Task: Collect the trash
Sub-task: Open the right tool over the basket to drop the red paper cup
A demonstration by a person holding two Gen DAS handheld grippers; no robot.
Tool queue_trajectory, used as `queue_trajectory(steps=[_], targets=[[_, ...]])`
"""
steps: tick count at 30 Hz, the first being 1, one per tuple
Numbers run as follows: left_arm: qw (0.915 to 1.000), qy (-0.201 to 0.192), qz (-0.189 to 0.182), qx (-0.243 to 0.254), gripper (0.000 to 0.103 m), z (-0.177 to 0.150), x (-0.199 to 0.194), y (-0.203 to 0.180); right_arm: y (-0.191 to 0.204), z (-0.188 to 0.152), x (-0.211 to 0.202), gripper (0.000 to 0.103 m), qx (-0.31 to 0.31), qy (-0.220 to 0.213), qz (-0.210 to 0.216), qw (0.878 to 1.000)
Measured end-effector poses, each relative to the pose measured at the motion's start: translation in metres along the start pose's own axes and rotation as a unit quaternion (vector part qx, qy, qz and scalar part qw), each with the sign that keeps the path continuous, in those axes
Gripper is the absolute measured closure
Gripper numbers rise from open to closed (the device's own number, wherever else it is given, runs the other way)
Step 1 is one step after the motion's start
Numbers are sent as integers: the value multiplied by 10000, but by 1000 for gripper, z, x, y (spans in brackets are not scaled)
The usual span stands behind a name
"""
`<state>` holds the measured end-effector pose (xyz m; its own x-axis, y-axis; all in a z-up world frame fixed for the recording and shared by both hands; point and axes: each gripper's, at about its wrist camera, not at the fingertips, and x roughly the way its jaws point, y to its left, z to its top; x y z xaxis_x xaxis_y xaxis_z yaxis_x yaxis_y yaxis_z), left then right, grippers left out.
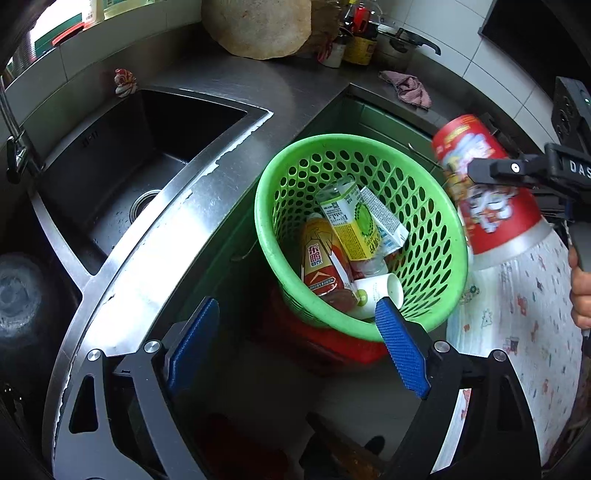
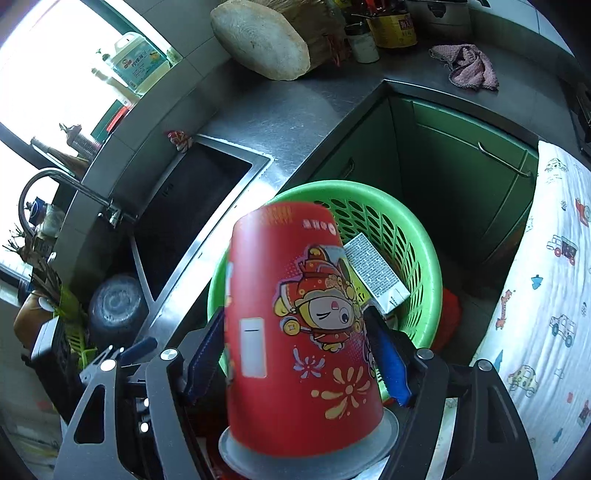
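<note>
A green perforated basket (image 1: 455, 236) (image 2: 433, 258) stands on the floor beside the steel counter. In it lie a yellow-green drink carton (image 1: 351, 221) (image 2: 373, 273), a red-labelled bottle (image 1: 321, 266) and a small white cup (image 1: 380, 291). My left gripper (image 1: 297, 306) hovers over the basket's near rim, open and empty. My right gripper (image 2: 295, 314) has a big red cartoon-printed paper cup (image 2: 295, 332) (image 1: 480, 177) between its blue pads, upside down, with its clear lid toward the camera. Both pads lie against the cup's sides. The cup hangs at the basket's right rim.
A dark sink (image 1: 122, 173) is set into the counter on the left. At the back stand a round wooden chopping block (image 1: 258, 26) and jars, with a pink rag (image 1: 410, 90) to their right. A red bin (image 1: 332, 350) sits under the basket. The person's patterned garment (image 1: 517, 314) fills the right.
</note>
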<state>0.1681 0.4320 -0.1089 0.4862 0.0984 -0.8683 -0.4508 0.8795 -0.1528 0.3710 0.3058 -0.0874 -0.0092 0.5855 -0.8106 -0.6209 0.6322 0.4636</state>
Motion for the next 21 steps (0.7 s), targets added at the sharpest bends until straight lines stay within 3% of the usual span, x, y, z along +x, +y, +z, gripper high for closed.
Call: queue_trajectory(steps=[11, 21], targets=[[9993, -198, 135, 288, 14, -7, -18, -10, -1, -18, -27, 23, -116, -187, -53, 9997], [9968, -397, 245, 648, 14, -16, -35, -44, -6, -78, -79, 17, -780, -594, -810, 9919]])
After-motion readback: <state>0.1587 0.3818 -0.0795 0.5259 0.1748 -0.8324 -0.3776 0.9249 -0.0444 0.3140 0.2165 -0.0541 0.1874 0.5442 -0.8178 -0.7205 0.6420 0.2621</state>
